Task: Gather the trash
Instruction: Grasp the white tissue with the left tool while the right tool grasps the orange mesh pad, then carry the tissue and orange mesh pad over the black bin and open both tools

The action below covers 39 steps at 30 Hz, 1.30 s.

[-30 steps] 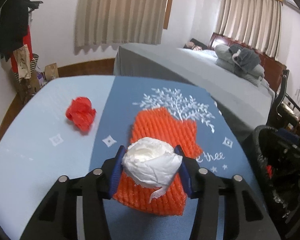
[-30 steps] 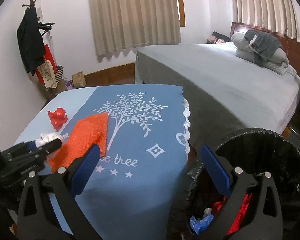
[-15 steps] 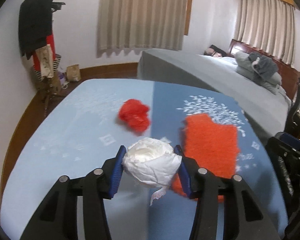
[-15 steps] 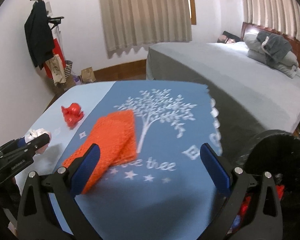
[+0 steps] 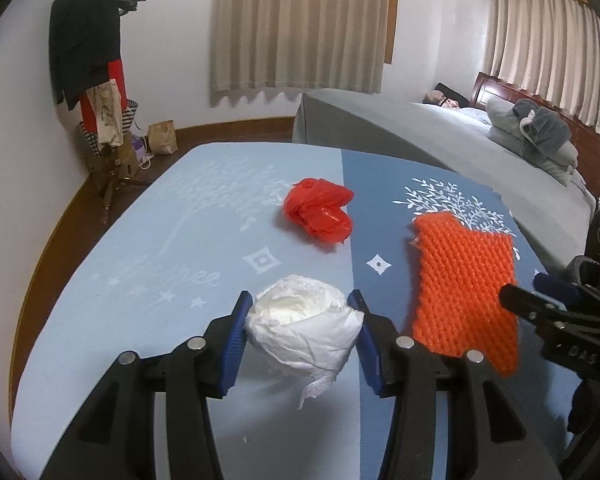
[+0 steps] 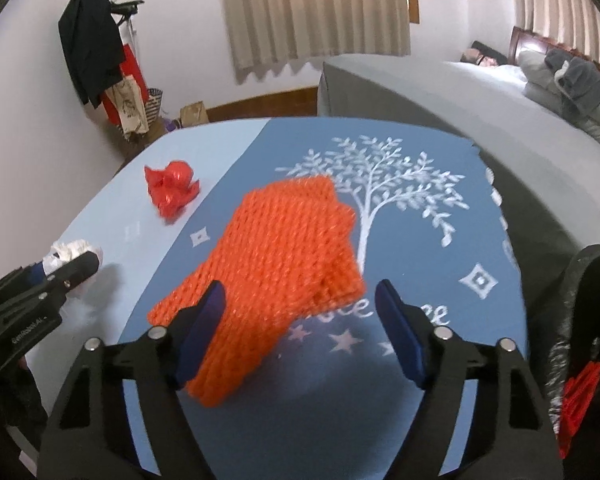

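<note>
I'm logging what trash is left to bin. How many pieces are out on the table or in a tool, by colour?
White: 1, paper wad held in the left tool
Red: 1, plastic bag
Orange: 1, foam net
Total: 3

White lettering on the worktop cloth (image 5: pixel 172 280), lower left of frame: partly legible, ends "ree". Print on the left claw (image 6: pixel 66 268) body too blurred to read.

- A blue tablecloth (image 6: pixel 420 400) printed with a white tree (image 6: pixel 384 184).
- A grey-covered bed (image 5: pixel 420 128) beyond, folded bedding (image 5: pixel 540 132) piled near its headboard.
- Beige curtains (image 5: pixel 300 24) drawn.
- Dark coat (image 6: pixel 86 52) on a stand.
</note>
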Motion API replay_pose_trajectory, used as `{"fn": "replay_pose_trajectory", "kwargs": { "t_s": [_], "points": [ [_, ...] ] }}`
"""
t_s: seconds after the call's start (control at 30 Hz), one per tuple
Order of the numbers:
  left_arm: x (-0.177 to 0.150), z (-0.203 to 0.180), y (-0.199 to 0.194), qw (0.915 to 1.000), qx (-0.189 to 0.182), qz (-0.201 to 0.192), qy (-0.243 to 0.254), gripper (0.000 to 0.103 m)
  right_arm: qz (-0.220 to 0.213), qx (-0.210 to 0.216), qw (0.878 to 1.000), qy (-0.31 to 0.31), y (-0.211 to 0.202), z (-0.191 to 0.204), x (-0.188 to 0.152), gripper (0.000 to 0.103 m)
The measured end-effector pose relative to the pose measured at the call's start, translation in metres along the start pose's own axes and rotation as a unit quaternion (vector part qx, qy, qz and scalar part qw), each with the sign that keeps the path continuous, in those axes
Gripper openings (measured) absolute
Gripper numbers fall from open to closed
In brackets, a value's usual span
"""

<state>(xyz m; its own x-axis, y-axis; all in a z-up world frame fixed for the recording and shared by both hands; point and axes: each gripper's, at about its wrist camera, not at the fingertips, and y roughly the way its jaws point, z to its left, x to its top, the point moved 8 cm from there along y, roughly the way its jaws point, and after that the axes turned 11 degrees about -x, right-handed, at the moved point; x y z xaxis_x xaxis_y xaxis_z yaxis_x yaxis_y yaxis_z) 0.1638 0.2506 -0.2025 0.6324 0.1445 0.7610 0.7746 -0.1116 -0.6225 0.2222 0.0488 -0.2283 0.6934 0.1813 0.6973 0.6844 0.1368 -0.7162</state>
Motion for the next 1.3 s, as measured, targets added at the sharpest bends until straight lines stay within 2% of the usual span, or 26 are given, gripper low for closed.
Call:
{"fn": "replay_pose_trajectory", "kwargs": {
  "t_s": [0.1,0.17,0.3,0.37,0.73,1.3],
  "points": [
    [0.000,-0.001,0.000,1.0000,-0.002,0.000,0.000,0.049,0.015,0.009,1.000,-0.008,0.006,0.007,-0.006,0.057],
    [0.000,-0.001,0.001,1.0000,-0.003,0.001,-0.001,0.049,0.025,0.019,0.999,-0.008,0.009,0.010,-0.008,0.045],
    [0.000,-0.001,0.001,1.0000,-0.005,0.001,-0.004,0.049,0.029,0.037,0.999,-0.016,0.008,0.016,-0.010,0.031],
    [0.000,-0.001,0.000,1.0000,-0.005,0.000,-0.004,0.049,0.028,0.046,0.998,-0.018,0.006,0.018,-0.009,0.018],
    [0.008,-0.013,-0.007,0.9999,-0.012,-0.010,-0.001,0.049,-0.002,0.076,0.997,-0.016,-0.028,0.014,0.009,0.013],
    [0.037,-0.053,-0.032,0.9985,-0.028,-0.041,0.023,0.049,-0.042,0.077,0.996,-0.002,-0.074,-0.011,0.033,0.013]
  ]
}}
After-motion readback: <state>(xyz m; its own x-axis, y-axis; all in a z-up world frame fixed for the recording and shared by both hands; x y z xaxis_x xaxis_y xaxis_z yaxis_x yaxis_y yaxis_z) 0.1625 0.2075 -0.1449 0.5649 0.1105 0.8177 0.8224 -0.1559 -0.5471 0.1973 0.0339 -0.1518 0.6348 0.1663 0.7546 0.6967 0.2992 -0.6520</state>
